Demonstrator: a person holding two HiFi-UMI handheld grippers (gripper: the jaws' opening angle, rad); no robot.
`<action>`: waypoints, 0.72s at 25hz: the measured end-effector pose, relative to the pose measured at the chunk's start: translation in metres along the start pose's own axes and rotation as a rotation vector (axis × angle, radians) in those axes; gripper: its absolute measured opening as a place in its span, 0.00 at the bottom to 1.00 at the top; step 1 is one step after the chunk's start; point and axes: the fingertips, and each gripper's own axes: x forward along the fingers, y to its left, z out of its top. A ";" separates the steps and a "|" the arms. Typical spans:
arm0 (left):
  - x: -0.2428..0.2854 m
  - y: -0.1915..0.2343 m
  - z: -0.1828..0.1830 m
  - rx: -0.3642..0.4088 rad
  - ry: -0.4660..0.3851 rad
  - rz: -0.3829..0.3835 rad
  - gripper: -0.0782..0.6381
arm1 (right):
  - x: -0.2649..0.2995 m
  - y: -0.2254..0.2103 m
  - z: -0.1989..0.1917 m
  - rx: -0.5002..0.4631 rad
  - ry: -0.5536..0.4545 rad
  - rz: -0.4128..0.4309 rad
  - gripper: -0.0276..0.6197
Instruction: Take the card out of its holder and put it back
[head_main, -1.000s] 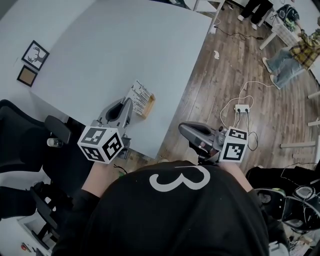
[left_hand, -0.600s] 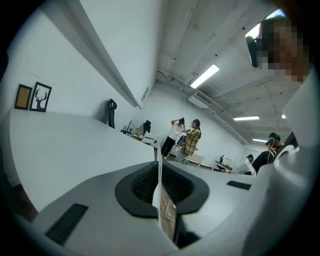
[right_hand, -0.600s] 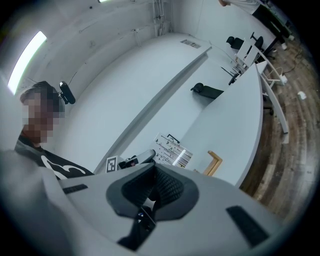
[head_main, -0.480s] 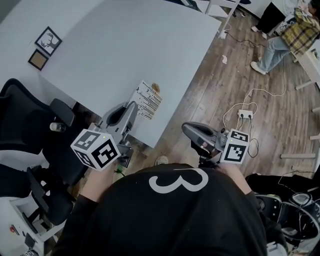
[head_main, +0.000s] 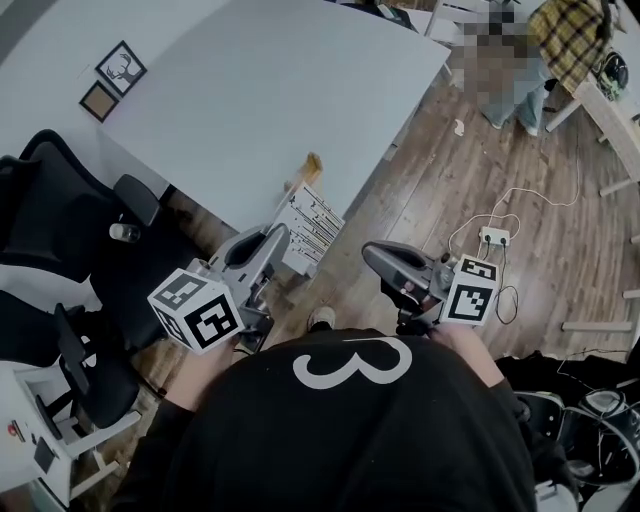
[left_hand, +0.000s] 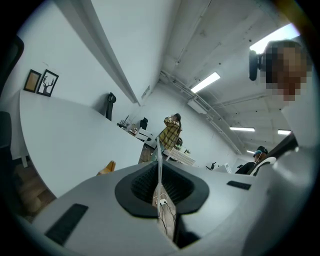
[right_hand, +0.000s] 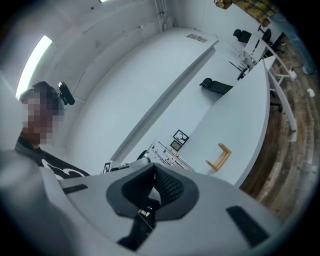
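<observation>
Now pinching the card (head_main: 312, 225) by its near edge in the left tool (head_main: 279, 237), mid-frame, beyond the table (head_main: 260, 90) edge and above the floor. Needs carrying up-frame to the wooden holder (head_main: 312, 165), standing empty just above it at the table's near edge. Holds the right tool (head_main: 385, 262) pressed together, empty, farther right.

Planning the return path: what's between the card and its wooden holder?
Nothing: the head view shows only bare table between the card, pinched in the left gripper, and the holder.
</observation>
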 end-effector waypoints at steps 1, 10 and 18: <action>-0.003 -0.005 -0.004 -0.008 0.003 0.001 0.15 | -0.002 0.003 -0.003 0.001 0.003 0.004 0.06; -0.019 -0.021 -0.015 -0.041 0.013 0.025 0.15 | 0.001 0.020 -0.003 0.011 0.044 0.031 0.06; -0.020 -0.024 -0.014 0.005 0.020 0.052 0.15 | -0.001 0.020 -0.005 0.021 0.055 0.030 0.06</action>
